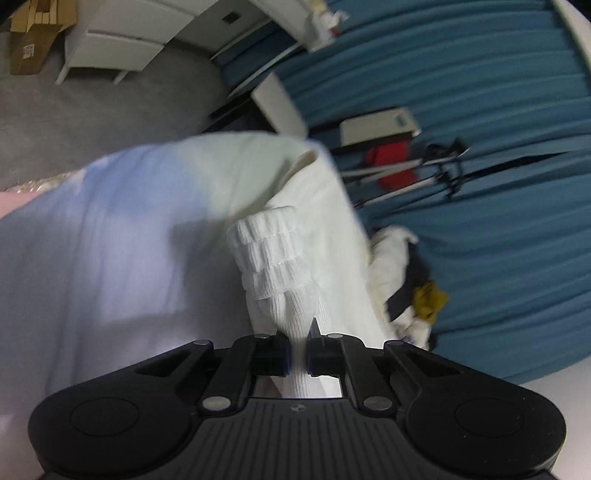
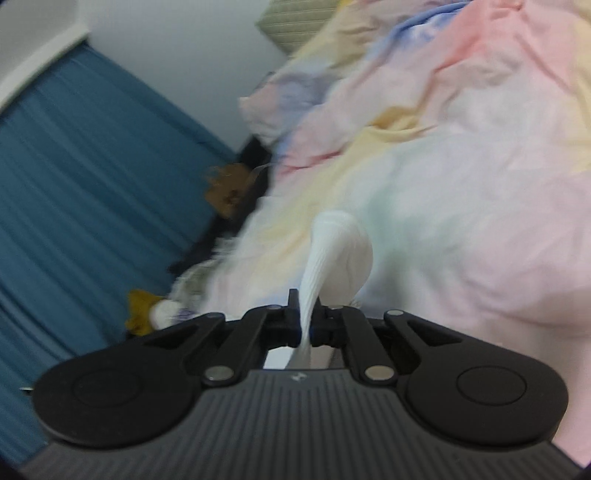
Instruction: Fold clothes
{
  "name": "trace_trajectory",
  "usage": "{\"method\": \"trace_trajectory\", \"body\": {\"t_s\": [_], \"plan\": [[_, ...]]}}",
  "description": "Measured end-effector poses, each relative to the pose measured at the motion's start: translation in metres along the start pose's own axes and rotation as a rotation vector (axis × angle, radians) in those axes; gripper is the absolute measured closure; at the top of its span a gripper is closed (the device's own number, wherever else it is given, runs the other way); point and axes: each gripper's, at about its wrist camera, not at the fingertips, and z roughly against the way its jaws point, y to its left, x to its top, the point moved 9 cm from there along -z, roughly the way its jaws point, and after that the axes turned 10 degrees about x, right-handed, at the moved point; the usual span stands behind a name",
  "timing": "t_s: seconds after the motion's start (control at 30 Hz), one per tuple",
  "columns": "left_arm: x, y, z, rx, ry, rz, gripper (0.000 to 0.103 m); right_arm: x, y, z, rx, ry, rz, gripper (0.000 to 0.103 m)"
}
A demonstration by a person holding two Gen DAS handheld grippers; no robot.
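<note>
Pastel bedding [image 2: 461, 155] in pink, yellow and pale blue patches fills the right wrist view, rumpled into soft folds, with a blue pleated curtain [image 2: 74, 177] running along its far side.

At the centre of both views is a white ribbed garment [image 1: 275, 266], and each gripper has a piece of it. The left gripper [image 1: 298, 350] is clamped on it: the cloth passes between the two black fingertips and rises straight ahead of them, ending in a cuff-like band with three stacked ribbed tiers. That band stands just above and slightly left of the fingertips. The right gripper [image 2: 304, 325] is likewise closed on white ribbed cloth [image 2: 332, 254], which is bunched narrow where the fingers pinch it and fans out into a rounded lobe directly beyond them, over the bedding. Whether both grippers hold the same piece cannot be told.

Behind the cuff in the left wrist view lies a pale sheet [image 1: 110, 236], bluish on the left and cream toward the right, blurred. To its right, against the curtain [image 1: 480, 92], sits a heap of mixed clothes [image 1: 406, 280] in white, black and mustard. Farther off are a red item [image 1: 388, 162] with thin metal rods, a white cabinet [image 1: 122, 40] on a grey floor [image 1: 92, 118], and flattened cardboard [image 1: 33, 33]. The right wrist view also shows dark and mustard clothes [image 2: 229, 192] between bedding and curtain.
</note>
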Motion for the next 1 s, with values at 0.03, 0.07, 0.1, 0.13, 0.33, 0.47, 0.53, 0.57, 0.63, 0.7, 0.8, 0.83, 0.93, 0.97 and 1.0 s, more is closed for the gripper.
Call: {"method": "trace_trajectory", "body": {"t_s": [0.03,0.07,0.1,0.13,0.33,0.47,0.53,0.57,0.63,0.7,0.8,0.83,0.93,0.97,1.0], "plan": [[0.001,-0.001,0.002,-0.016,-0.001,0.009,0.095,0.0,-0.003,-0.001,-0.003,0.006,-0.007,0.097],[0.002,-0.004,0.005,-0.027,-0.007,0.012,0.096,-0.001,-0.006,-0.002,-0.004,0.011,-0.018,0.097],[0.003,-0.006,0.007,-0.037,-0.013,0.015,0.096,0.0,-0.005,-0.002,0.004,0.011,-0.03,0.097],[0.005,-0.011,0.01,-0.044,-0.027,0.001,0.096,0.001,-0.004,-0.002,0.013,0.011,-0.044,0.097],[0.035,-0.069,0.013,-0.108,-0.093,-0.072,0.097,0.014,0.067,-0.013,0.118,-0.005,-0.001,0.097],[0.079,-0.118,-0.025,-0.173,-0.097,-0.008,0.097,0.018,0.153,-0.066,0.201,0.022,0.146,0.097],[0.1,-0.135,-0.055,-0.145,-0.103,-0.007,0.097,0.011,0.188,-0.104,0.203,0.042,0.207,0.097],[0.11,-0.143,-0.075,-0.127,-0.098,-0.005,0.096,0.006,0.202,-0.126,0.196,0.051,0.241,0.097],[0.129,-0.158,-0.118,-0.087,-0.088,-0.009,0.096,-0.007,0.23,-0.172,0.178,0.069,0.311,0.097],[0.148,-0.17,-0.158,-0.049,-0.082,-0.017,0.096,-0.023,0.247,-0.219,0.154,0.082,0.385,0.097],[0.173,-0.191,-0.225,0.009,-0.089,-0.058,0.096,-0.054,0.251,-0.285,0.102,0.128,0.436,0.097],[0.179,-0.194,-0.249,0.027,-0.088,-0.068,0.096,-0.064,0.252,-0.307,0.084,0.144,0.452,0.097],[0.184,-0.188,-0.309,0.122,-0.064,-0.09,0.095,-0.092,0.236,-0.357,0.02,0.204,0.494,0.097],[0.184,-0.183,-0.324,0.154,-0.053,-0.093,0.095,-0.101,0.228,-0.368,-0.002,0.229,0.499,0.097],[0.183,-0.18,-0.332,0.171,-0.045,-0.098,0.095,-0.111,0.219,-0.378,-0.024,0.255,0.5,0.097]]}}
